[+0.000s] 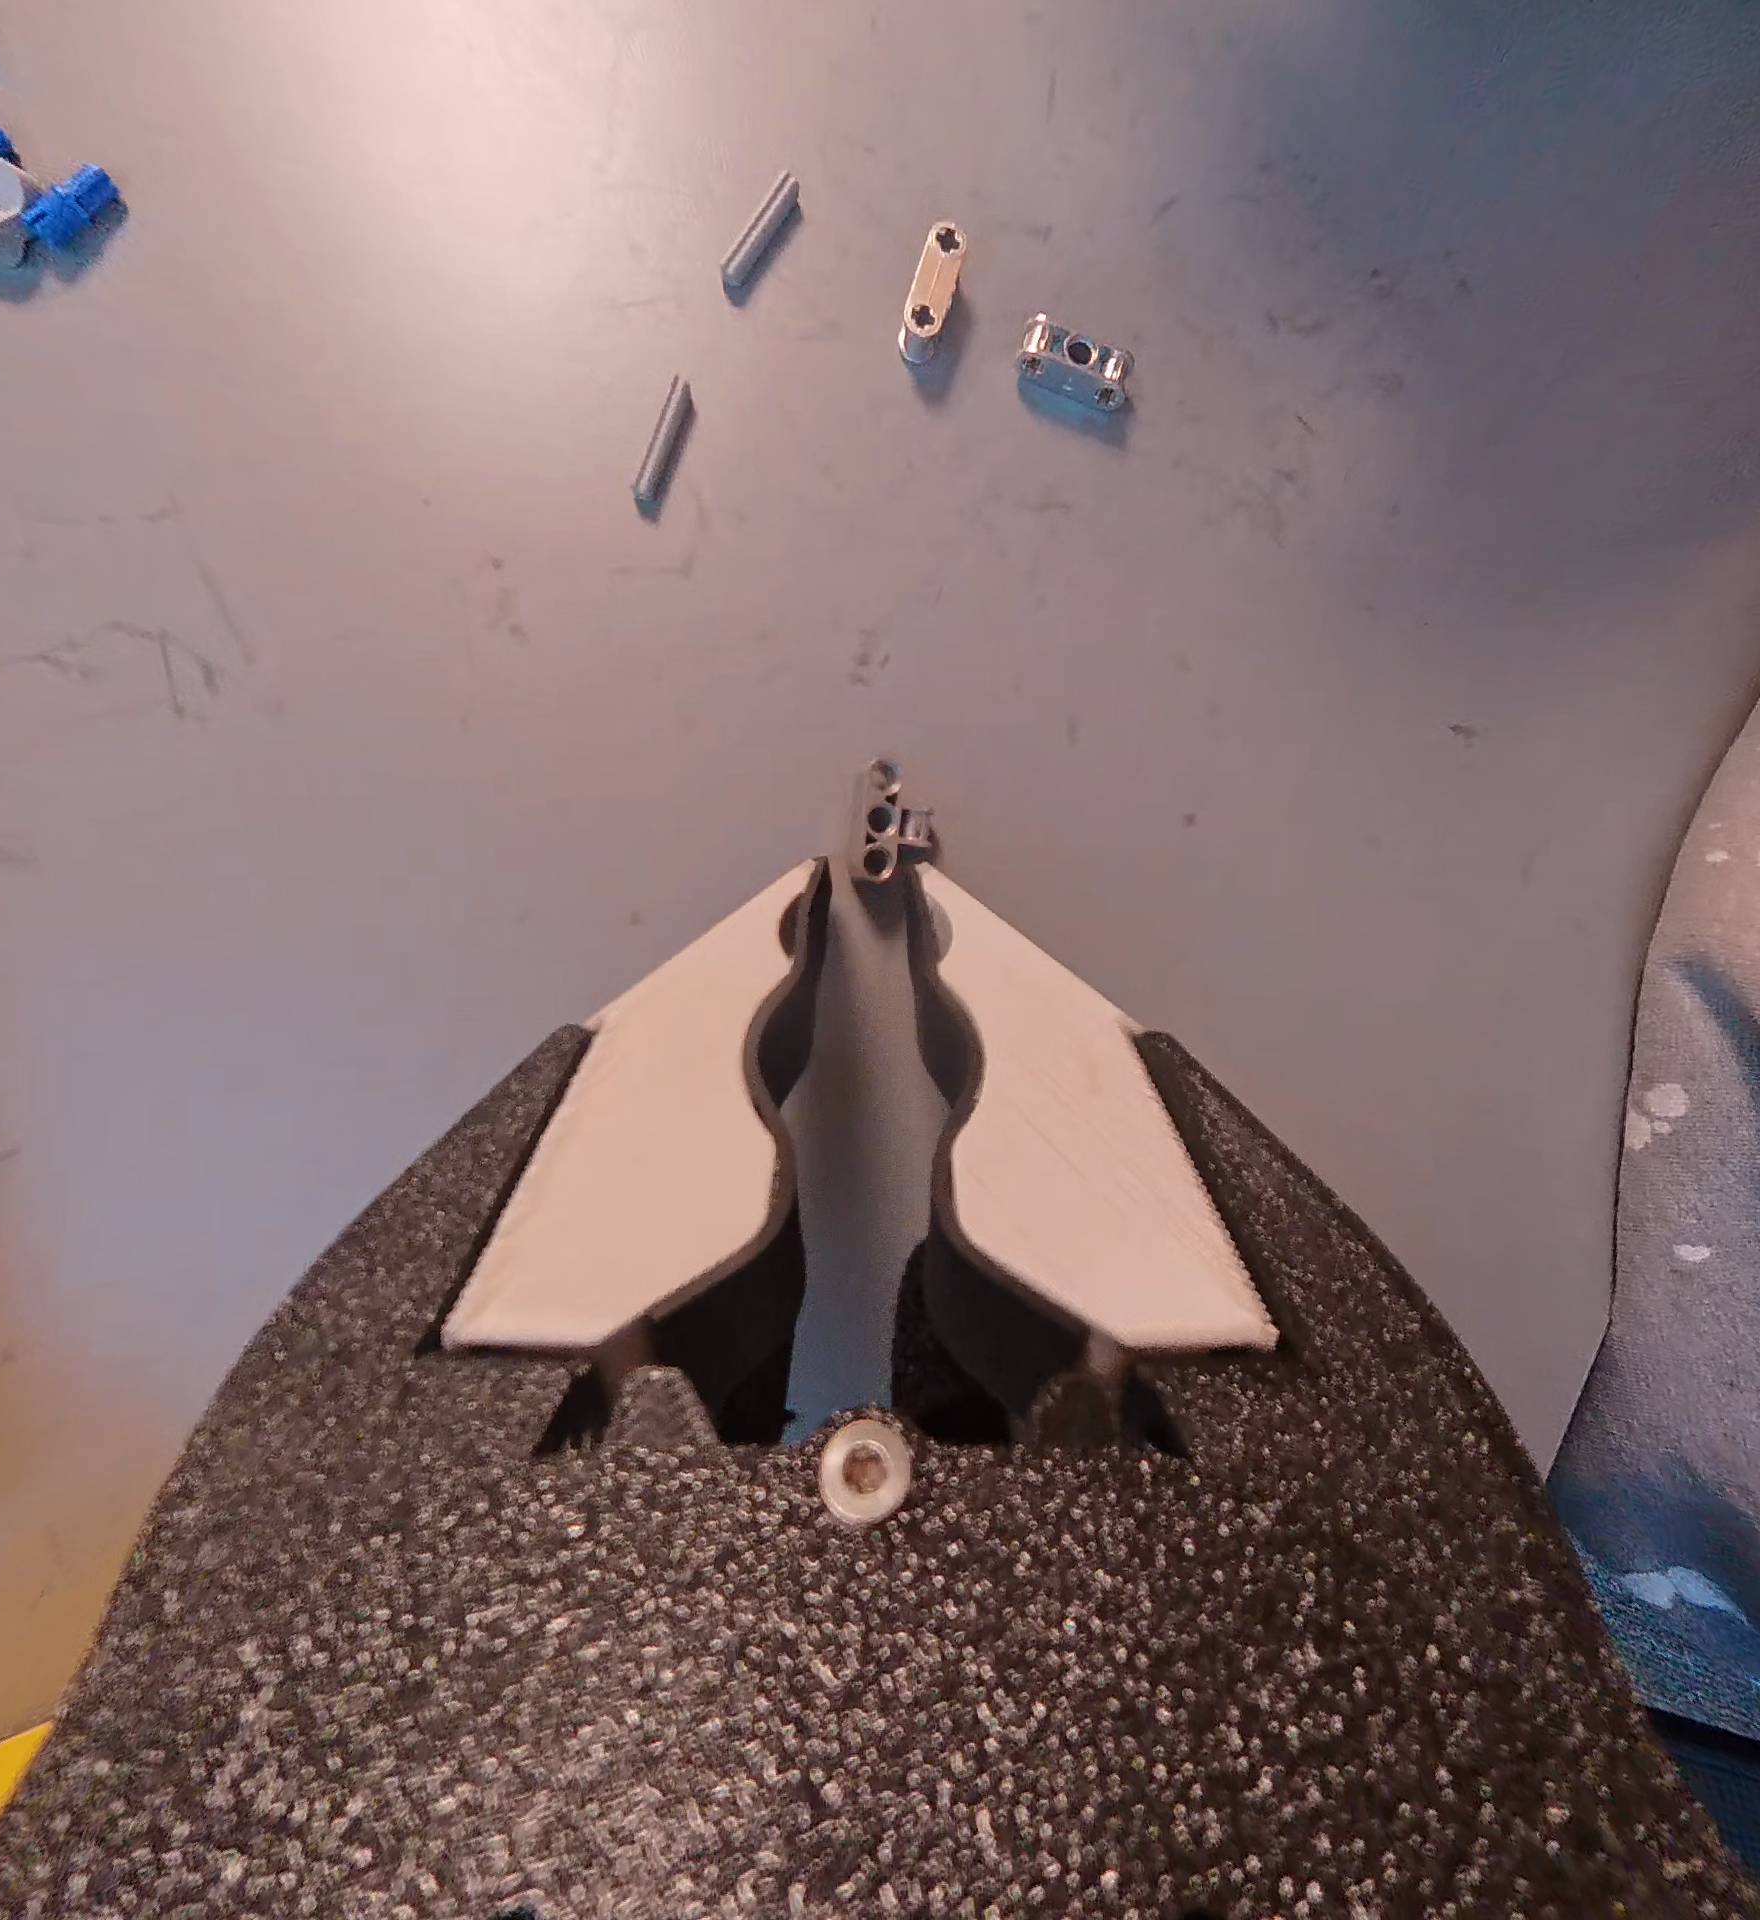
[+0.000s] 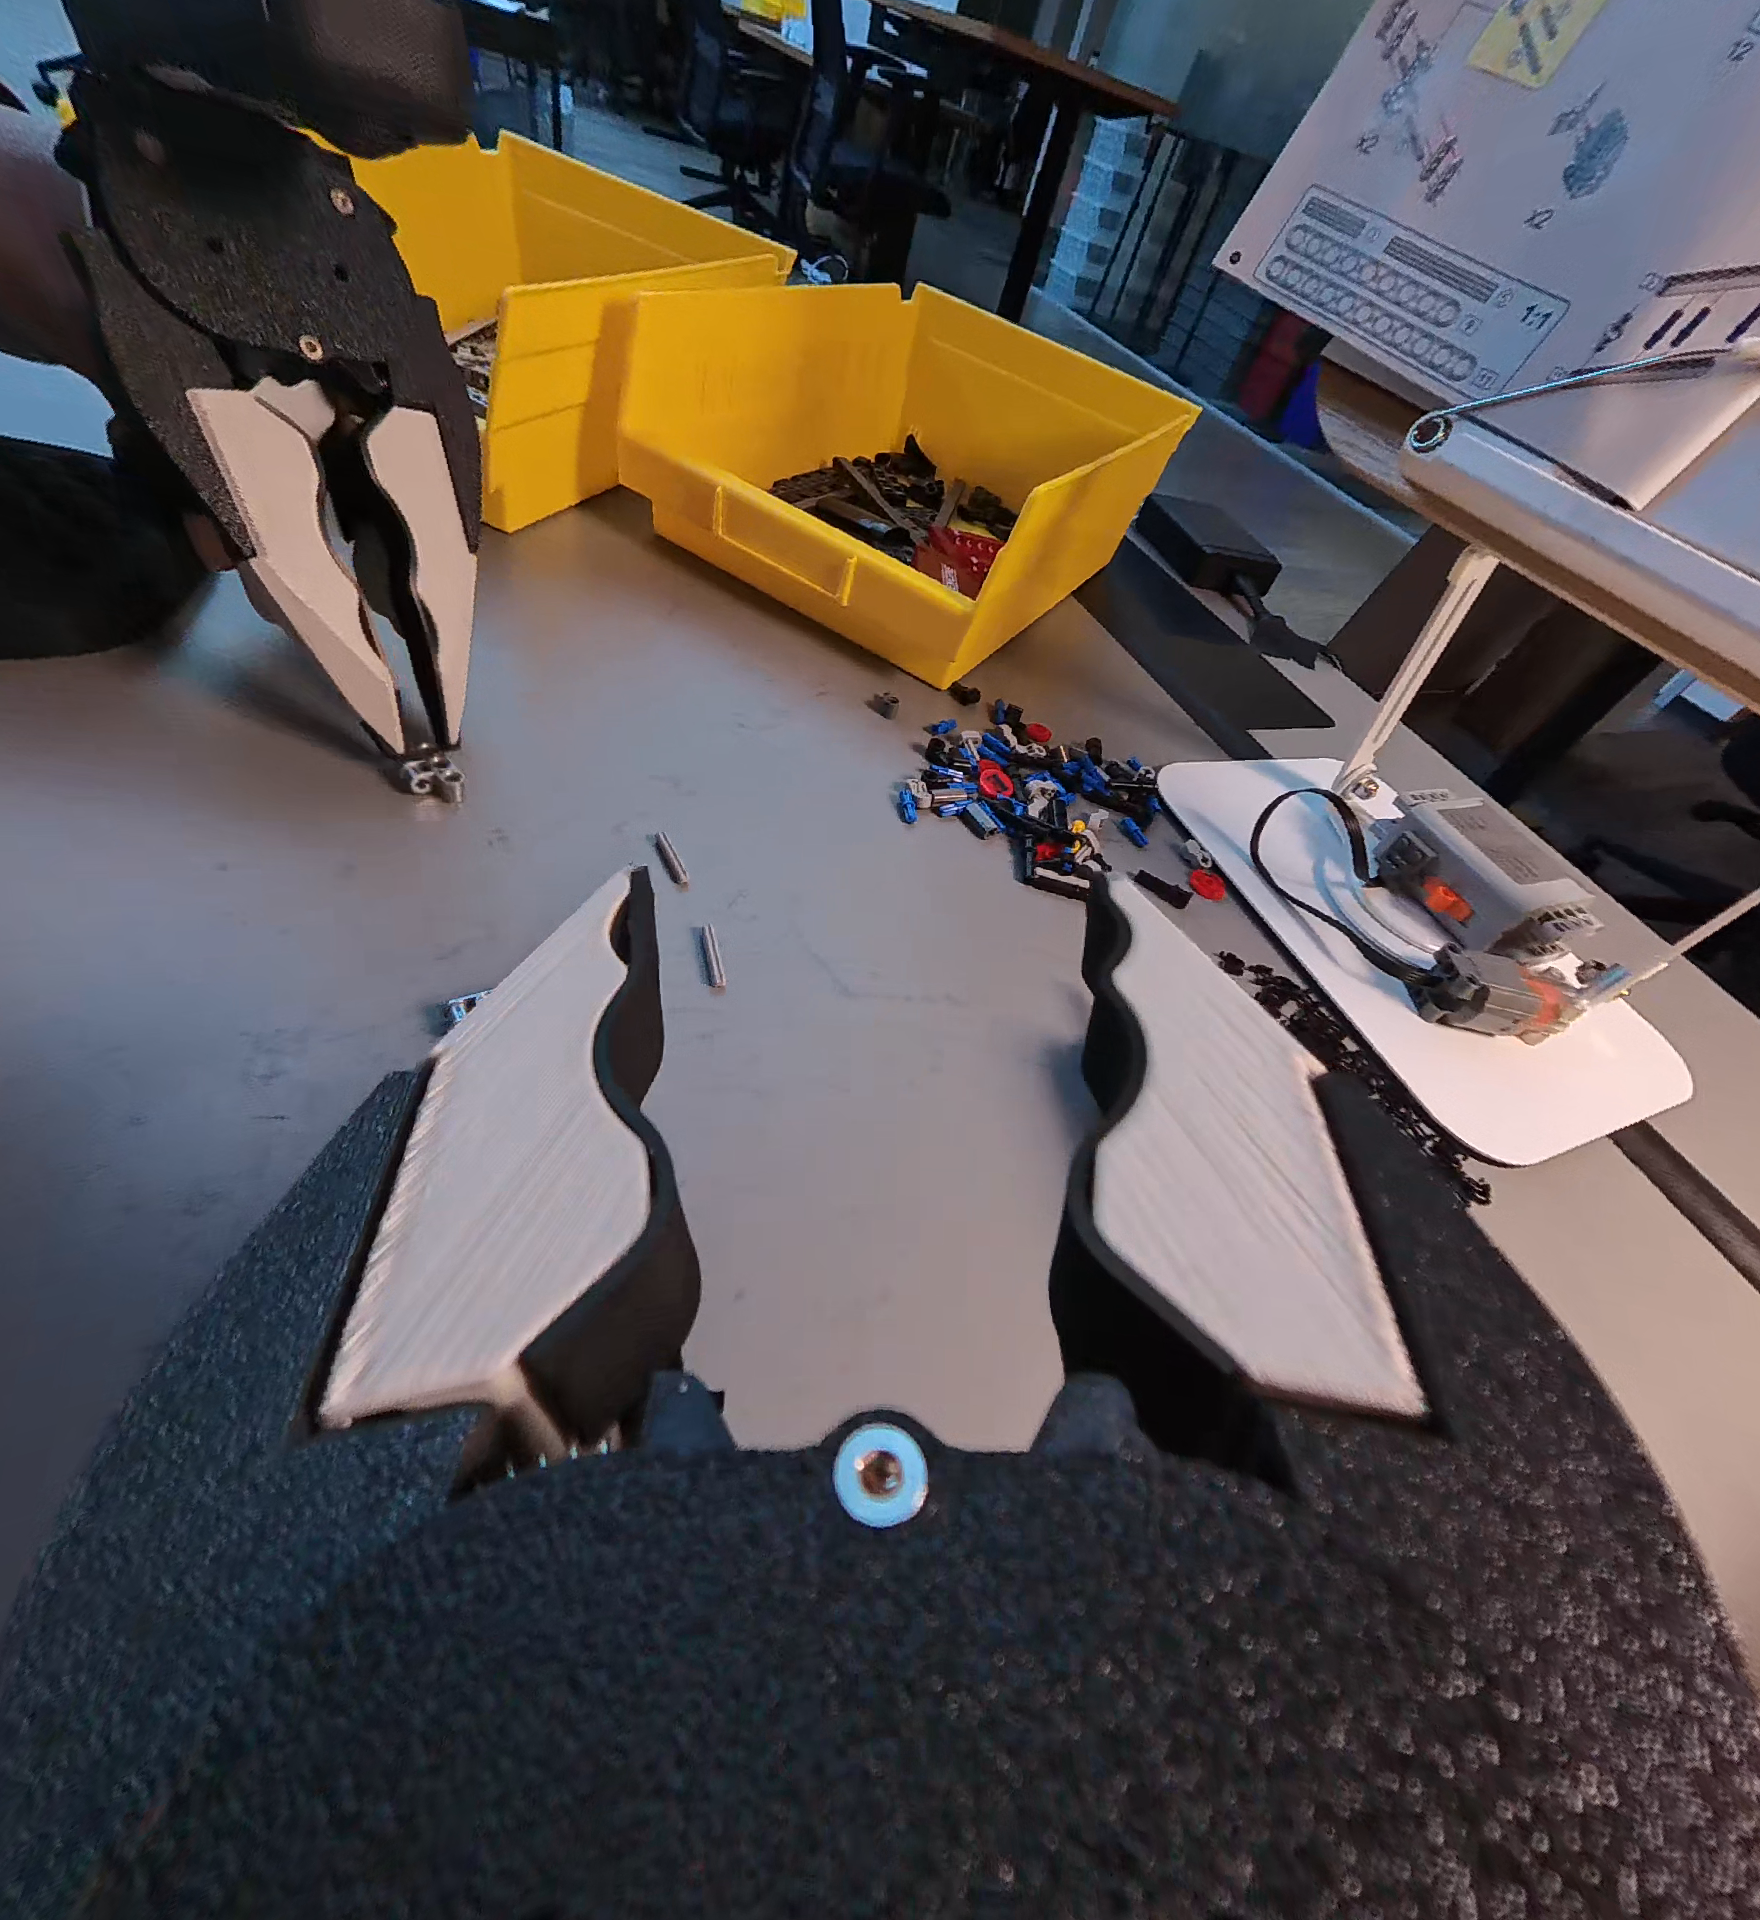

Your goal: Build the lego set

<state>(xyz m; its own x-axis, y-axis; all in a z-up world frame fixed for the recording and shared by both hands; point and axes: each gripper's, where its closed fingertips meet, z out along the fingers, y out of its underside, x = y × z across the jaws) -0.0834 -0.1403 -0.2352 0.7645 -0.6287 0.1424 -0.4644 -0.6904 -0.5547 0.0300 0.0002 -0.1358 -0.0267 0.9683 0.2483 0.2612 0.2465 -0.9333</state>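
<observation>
My left gripper is shut on a small grey connector piece with holes, held just above the grey table. The same gripper shows in the right wrist view with the connector piece at its tips, touching or nearly touching the table. Beyond it lie two short grey axles, a light grey two-hole link and a grey block connector. My right gripper is open and empty above the table, with the two axles just beyond its left finger.
Two yellow bins stand at the back, one with dark parts. A pile of small blue, black and red pieces lies right of centre. A white stand base holds a grey battery box with cable. An instruction sheet stands at the right. About 20 centimetres separates my left fingertips from my right.
</observation>
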